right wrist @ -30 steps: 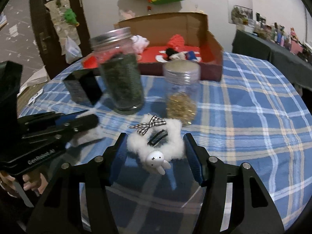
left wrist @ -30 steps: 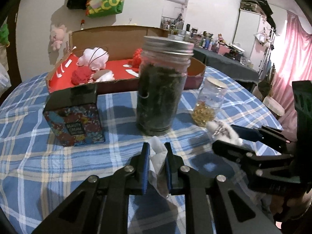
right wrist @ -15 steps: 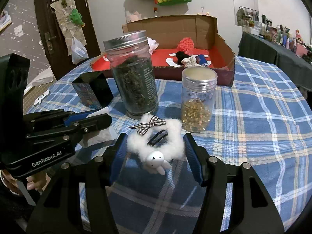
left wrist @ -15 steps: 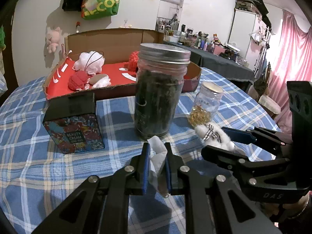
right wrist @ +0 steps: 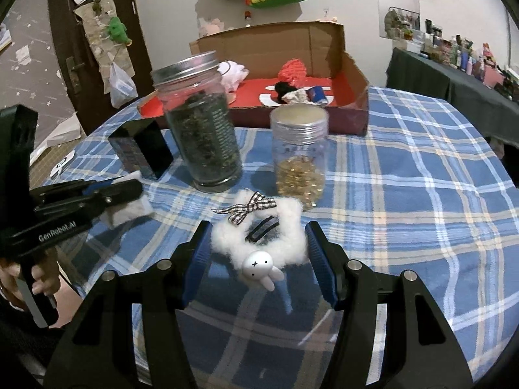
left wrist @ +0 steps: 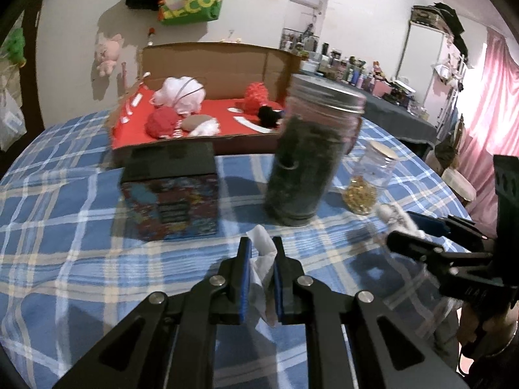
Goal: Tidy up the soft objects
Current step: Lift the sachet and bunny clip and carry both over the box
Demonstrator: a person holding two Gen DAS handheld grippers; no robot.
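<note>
1. A round table under a blue plaid tablecloth (right wrist: pixel 421 168) carries an open cardboard box (left wrist: pixel 207 61) with a red floor at its far edge.
2. The left gripper (left wrist: pixel 261 259) is clamped tight on a crumpled white tissue (left wrist: pixel 262 259). Since a second ago it has drifted across the table, so the tall jar of dark dried leaves (left wrist: pixel 308 162) and the black tin (left wrist: pixel 168 194) now sit further right and blur.
3. That suggests the tissue is being carried toward the box, where pom-poms (left wrist: pixel 176 95) already lie.
4. The right gripper (right wrist: pixel 258 249), unmoved, holds a fluffy white scrunchie (right wrist: pixel 259 240) between half-open jaws.
5. Only the right view shows its checked bow, black clip and rabbit charm, and the small jar of golden capsules (right wrist: pixel 300 155) just behind.
</note>
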